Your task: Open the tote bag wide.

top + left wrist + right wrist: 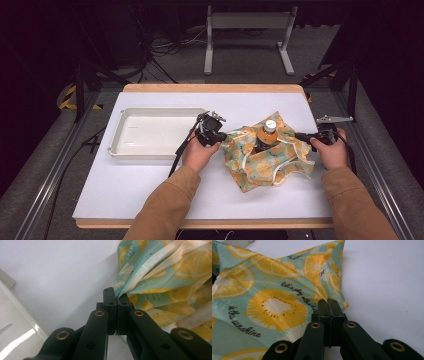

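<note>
White sheeting covers the wooden table (pixel 150 185), with dark floor, cables and a grey metal stand behind it. On the left half sits a white tray (pixel 150 131). Right of centre lies the lemon-print cloth bag (pixel 265 160), bunched around an orange bottle (pixel 265 136) with a white cap; the fabric hides the bottle's lower body and label. Readable print on the bag in the right gripper view: "let's play with" and "in the sunshine" (pixel 244 322). The left gripper (pixel 223 136) pinches the bag's left edge, jaws pressed together on a fabric fold (pixel 117 296). The right gripper (pixel 299 135) clamps the bag's right edge likewise. Both forearms, in tan sleeves, enter from below, and both grippers point inward toward the bag.
</note>
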### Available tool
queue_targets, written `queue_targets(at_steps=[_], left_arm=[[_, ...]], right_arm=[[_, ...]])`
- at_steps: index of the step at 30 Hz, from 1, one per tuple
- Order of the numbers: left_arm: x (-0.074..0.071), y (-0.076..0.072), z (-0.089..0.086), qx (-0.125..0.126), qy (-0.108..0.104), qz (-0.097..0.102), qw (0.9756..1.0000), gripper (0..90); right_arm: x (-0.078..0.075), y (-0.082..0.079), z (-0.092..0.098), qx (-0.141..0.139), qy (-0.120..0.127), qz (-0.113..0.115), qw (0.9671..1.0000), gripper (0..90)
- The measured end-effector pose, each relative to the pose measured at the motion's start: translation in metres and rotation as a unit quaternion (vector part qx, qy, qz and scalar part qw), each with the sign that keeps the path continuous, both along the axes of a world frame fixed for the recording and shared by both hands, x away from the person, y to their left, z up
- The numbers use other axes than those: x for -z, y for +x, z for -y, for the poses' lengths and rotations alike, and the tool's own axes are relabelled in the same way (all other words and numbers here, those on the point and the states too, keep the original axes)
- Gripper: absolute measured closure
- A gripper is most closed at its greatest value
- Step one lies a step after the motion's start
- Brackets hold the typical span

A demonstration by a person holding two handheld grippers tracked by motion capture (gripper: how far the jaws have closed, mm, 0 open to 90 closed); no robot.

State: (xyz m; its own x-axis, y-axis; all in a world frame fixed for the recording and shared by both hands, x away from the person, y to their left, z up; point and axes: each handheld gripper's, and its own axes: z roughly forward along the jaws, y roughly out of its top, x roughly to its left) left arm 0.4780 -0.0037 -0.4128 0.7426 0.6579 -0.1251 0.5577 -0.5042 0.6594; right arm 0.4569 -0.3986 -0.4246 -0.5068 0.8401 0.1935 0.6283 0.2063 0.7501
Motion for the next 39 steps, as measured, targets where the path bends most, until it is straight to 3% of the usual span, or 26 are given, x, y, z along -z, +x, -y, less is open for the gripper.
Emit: queue_targets(at_steps=[9, 12, 14, 18, 20, 28, 31, 32, 35, 36, 38, 39], left_arm=[[0.0, -0.002, -0.001, 0.005, 0.0, -0.005, 1.0, 86.6], [-0.003, -0.003, -0.005, 0.003, -0.011, -0.006, 0.9999, 81.4], [-0.006, -0.004, -0.008, 0.0, -0.019, -0.005, 0.9998, 72.5], [-0.016, -0.01, -0.014, 0.006, -0.036, 0.008, 0.9993, 61.1], [-0.022, -0.016, -0.018, 0.005, -0.042, 0.023, 0.9988, 63.5], [-0.036, -0.028, -0.029, 0.015, -0.074, 0.03, 0.9967, 51.1], [-0.044, -0.034, -0.034, 0.015, -0.094, 0.037, 0.9947, 48.2], [-0.049, -0.039, -0.036, 0.015, -0.107, 0.051, 0.9928, 47.9], [-0.057, -0.049, -0.035, 0.026, -0.137, 0.057, 0.9885, 46.9], [-0.057, -0.049, -0.035, 0.026, -0.137, 0.057, 0.9885, 46.6], [-0.067, -0.061, -0.027, 0.048, -0.158, 0.071, 0.9837, 45.4], [-0.067, -0.061, -0.027, 0.048, -0.158, 0.071, 0.9837, 44.1]], right_arm=[[0.001, -0.003, 0.002, 0.0, -0.003, -0.005, 1.0, 90.0], [0.0, -0.005, 0.004, 0.001, 0.004, -0.001, 1.0, 87.5], [-0.001, -0.007, 0.006, 0.001, 0.003, 0.001, 1.0, 85.1], [-0.007, -0.012, 0.009, 0.004, 0.002, 0.018, 0.9998, 74.3], [-0.011, -0.016, 0.011, 0.004, 0.0, 0.031, 0.9995, 67.5], [-0.037, -0.038, 0.017, 0.006, 0.014, 0.086, 0.9962, 59.6], [-0.045, -0.046, 0.016, 0.0, 0.019, 0.102, 0.9946, 58.3], [-0.048, -0.049, 0.016, -0.002, 0.021, 0.106, 0.9941, 58.1], [-0.062, -0.061, 0.01, -0.017, 0.029, 0.127, 0.9913, 57.2], [-0.064, -0.064, 0.008, -0.024, 0.029, 0.132, 0.9905, 56.9], [-0.07, -0.071, 0.0, -0.041, 0.031, 0.14, 0.9888, 55.8], [-0.07, -0.071, 0.0, -0.041, 0.031, 0.14, 0.9888, 55.8]])
